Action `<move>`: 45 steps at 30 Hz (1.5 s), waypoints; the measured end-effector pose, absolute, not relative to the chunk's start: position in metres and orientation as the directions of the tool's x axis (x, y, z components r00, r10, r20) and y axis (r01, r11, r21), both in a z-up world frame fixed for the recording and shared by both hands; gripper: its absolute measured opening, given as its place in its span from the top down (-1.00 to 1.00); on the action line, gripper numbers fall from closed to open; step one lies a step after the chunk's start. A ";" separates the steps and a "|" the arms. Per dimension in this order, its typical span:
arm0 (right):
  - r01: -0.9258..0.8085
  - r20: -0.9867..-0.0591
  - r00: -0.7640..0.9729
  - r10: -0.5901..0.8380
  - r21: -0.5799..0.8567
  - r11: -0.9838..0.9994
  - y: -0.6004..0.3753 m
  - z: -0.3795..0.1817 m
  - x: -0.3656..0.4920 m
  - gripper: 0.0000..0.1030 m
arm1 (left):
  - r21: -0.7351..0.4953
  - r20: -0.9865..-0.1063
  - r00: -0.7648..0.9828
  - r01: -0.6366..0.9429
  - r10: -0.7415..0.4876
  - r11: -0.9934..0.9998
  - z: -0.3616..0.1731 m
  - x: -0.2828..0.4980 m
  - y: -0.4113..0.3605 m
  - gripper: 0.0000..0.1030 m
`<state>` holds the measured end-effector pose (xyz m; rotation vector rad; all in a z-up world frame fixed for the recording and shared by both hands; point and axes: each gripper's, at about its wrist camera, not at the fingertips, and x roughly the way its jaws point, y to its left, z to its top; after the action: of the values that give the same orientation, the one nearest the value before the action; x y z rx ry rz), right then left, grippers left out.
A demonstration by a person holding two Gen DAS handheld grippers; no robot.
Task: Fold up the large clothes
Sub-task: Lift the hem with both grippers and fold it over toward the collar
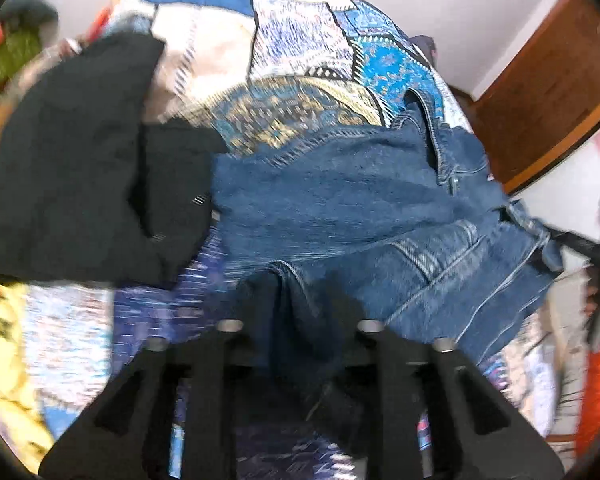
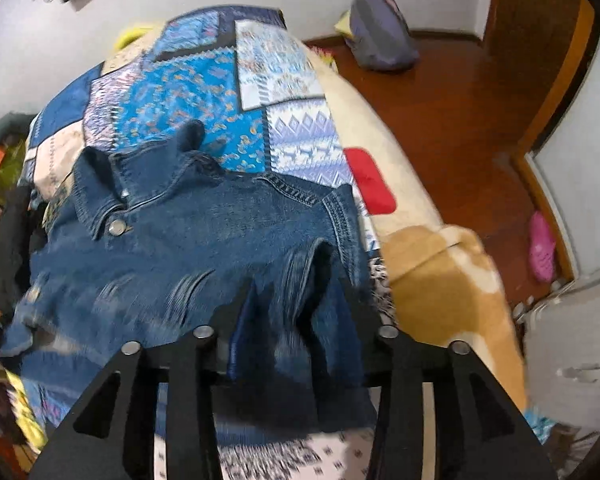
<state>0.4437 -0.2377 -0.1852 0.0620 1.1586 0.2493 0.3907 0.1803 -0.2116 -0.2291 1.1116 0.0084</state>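
denim jacket (image 2: 204, 248): lies spread on the patchwork quilt (image 2: 188, 92), filling the middle of both views; collar and a metal button (image 2: 117, 227) sit left of centre in the right wrist view.
jacket hem, left wrist view: a dark fold of the denim jacket (image 1: 340, 200) runs down the lower centre of the frame, between the two fingers.
left gripper (image 1: 298, 296): lower centre of its frame, pointing steeply down at the cloth; jaws stand apart, with the denim fold in the gap and no visible pinch on it.
right gripper (image 2: 294, 300): lower centre of its frame, likewise tilted down; jaws apart, a bunched edge of denim lying between the fingers, loose rather than clamped.
black garment (image 1: 80, 168): left half of the left wrist view, on the quilt, its edge touching the jacket.
beige blanket (image 2: 432, 276): right of the jacket in the right wrist view, over the bed's edge, with a red patch (image 2: 370, 182) on it.
wooden floor (image 2: 460, 112): upper right of the right wrist view; a grey bag (image 2: 380, 36) rests on it by the wall, a pink shoe (image 2: 540, 246) lies at the right edge.
image quality: the near cloth is motion-blurred in both views.
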 end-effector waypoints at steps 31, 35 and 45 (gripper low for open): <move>-0.384 -0.897 0.243 0.370 0.262 0.885 -0.141 -0.217 0.374 0.24 | 0.072 -0.874 0.484 0.019 0.054 0.997 -0.227 0.340 0.116 -0.25; -0.387 -0.898 0.224 0.378 0.274 0.880 -0.138 -0.215 0.394 0.24 | 0.092 -0.859 0.507 0.007 0.076 0.996 -0.220 0.366 0.124 -0.25; -0.355 -0.855 0.479 0.199 0.019 0.935 -0.099 -0.181 0.484 0.24 | 0.000 -0.866 0.491 -0.200 0.100 0.980 -0.213 0.478 0.195 -0.30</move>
<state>0.4845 -0.0987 -0.1815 -0.1695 1.0179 0.3402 0.4778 0.1945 -0.2132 -0.1054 1.0426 0.1820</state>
